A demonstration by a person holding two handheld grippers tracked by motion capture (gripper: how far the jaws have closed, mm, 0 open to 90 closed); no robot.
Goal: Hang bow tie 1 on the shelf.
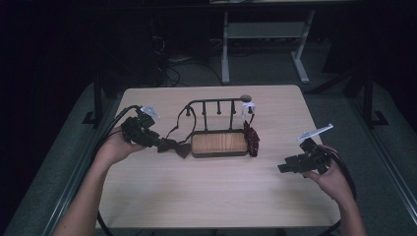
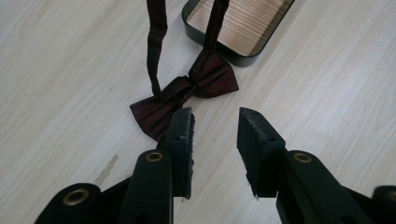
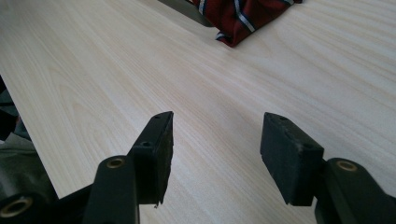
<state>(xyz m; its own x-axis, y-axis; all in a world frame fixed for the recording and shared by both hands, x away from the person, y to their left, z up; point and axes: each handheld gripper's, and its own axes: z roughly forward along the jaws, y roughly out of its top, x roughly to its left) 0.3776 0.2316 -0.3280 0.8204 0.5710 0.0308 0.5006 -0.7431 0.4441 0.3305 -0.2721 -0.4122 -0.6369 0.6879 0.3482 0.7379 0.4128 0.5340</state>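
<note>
A dark maroon bow tie [image 1: 175,146] [image 2: 184,96] lies flat on the table just left of a black rack with a wooden base [image 1: 219,142] [image 2: 243,25]; its strap runs up over the rack's rail. My left gripper [image 1: 158,143] [image 2: 215,127] is open, its left jaw touching the bow tie's near wing. A red striped tie [image 1: 252,140] [image 3: 243,16] hangs off the rack's right end onto the table. My right gripper [image 1: 281,168] [image 3: 215,140] is open over bare table at the right, nothing between its jaws.
The light wooden table [image 1: 206,191] has free room in front of the rack and between the grippers. A white tag [image 1: 249,106] sits at the rack's right post. Beyond the far edge stand the legs of another desk [image 1: 225,49] and cables on the floor.
</note>
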